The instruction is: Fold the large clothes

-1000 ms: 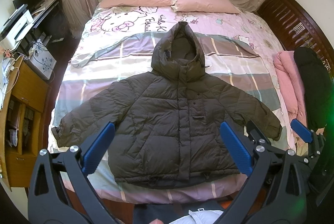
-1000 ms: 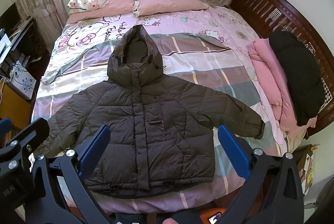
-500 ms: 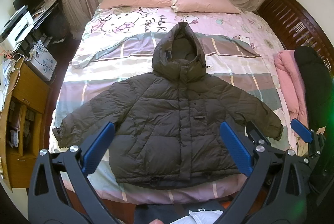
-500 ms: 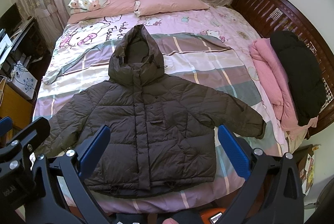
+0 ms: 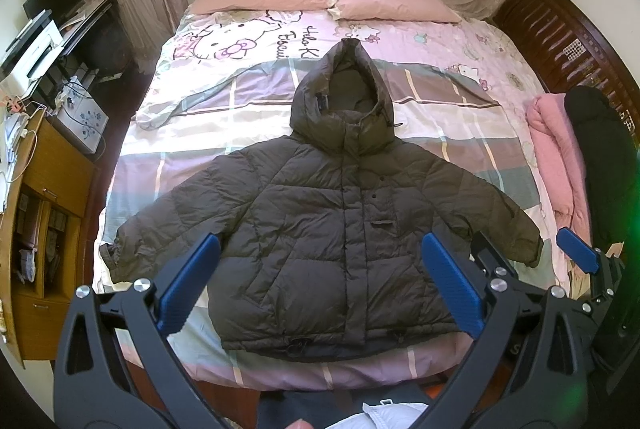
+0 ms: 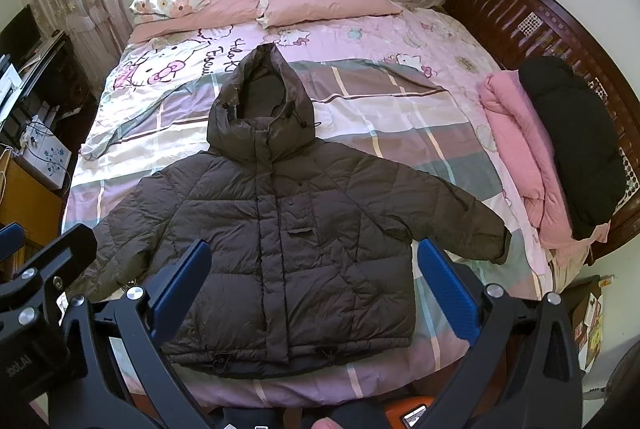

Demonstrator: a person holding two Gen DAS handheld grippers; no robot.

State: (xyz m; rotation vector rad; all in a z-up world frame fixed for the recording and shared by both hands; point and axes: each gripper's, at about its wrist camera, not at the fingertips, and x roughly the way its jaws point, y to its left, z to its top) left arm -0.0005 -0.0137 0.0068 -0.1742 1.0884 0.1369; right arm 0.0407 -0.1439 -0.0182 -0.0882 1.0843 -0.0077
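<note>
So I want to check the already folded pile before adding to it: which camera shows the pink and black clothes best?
The right wrist view: the pink garment and the black garment lying on it show whole, beside the headboard. The left wrist view squeezes both against the frame's right edge, the black one partly cut off and distorted.

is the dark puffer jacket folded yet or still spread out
Spread out. The jacket lies flat, front up, on the bed, both sleeves out to the sides, hood extended toward the pillows.
</note>
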